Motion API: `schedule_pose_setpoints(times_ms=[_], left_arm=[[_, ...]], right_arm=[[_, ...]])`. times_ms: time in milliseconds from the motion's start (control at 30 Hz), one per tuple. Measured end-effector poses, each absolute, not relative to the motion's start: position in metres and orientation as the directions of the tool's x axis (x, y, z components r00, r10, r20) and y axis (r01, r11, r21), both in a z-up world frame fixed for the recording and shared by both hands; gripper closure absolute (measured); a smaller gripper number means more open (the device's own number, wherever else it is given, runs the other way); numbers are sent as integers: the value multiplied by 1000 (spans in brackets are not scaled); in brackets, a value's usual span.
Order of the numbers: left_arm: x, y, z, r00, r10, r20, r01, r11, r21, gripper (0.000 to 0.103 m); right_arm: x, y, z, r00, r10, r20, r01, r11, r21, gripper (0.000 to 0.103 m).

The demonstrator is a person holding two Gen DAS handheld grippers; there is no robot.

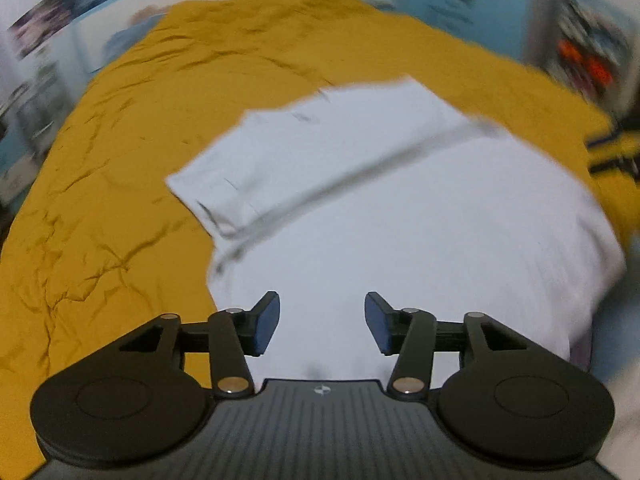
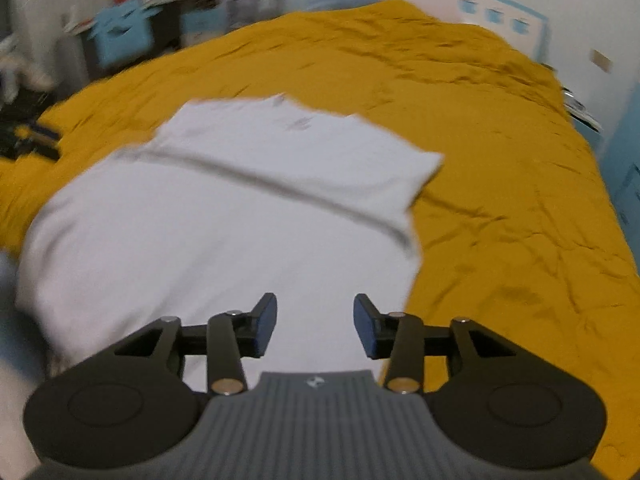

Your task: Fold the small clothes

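Note:
A white garment [image 1: 392,208] lies flat on the mustard-yellow bedspread [image 1: 120,160], with its far part folded across itself as a band [image 1: 320,140]. It also shows in the right wrist view [image 2: 224,216] on the same bedspread [image 2: 500,200]. My left gripper [image 1: 322,322] is open and empty above the garment's near left part. My right gripper [image 2: 316,322] is open and empty above the garment's near right part. Both views are motion-blurred.
A dark object with yellow markings lies on the bedspread at the garment's side [image 1: 616,152], also in the right wrist view [image 2: 32,140]. Blue and white walls, a blue box [image 2: 120,36] and cluttered shelves [image 1: 588,60] surround the bed.

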State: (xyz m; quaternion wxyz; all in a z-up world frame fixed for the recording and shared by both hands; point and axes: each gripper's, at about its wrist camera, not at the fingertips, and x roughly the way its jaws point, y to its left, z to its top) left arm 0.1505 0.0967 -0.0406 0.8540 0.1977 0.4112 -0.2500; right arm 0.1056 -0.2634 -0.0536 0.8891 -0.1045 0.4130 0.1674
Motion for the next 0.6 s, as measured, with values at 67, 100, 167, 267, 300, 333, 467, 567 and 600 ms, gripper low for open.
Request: schedule_pose_setpoints(times_ms=[67,100,167,267,300,333,467,567,600], left_arm=[[127,92,-52,507,-252,-825,644,746,169,44],[116,89,-58,490,-245,-836,668,722,180,44],[96,88,-71,458,-238,-856,706,683,188,43],[72,87,-94,393,-247,-886,754,638,157,40],[66,85,-102,369,-247,-896,770,621,146,40],[60,83,-112,356,-239,-904,782,606,148,40],[45,70,-151,369,-151,-917,800,555,230,39],[36,59,-177,404,-102,-909,803,516,299,38],[30,58,-184,434,-82,-897,798,496,341,38]], right_arm=[[83,-252,-62,571,222,-790,-449,891,-74,59],[71,-247,-68,552,228,-802,-480,873,-82,58],[49,-237,-80,509,242,-826,-543,835,-90,53],[24,-225,-103,453,228,-862,-617,778,-119,50],[18,-222,-111,442,218,-870,-637,759,-134,49],[13,-219,-118,437,203,-876,-653,741,-154,47],[5,-215,-144,442,124,-889,-683,689,-243,42],[1,-213,-157,458,92,-884,-703,647,-297,36],[0,-212,-161,464,85,-882,-711,629,-314,35]])
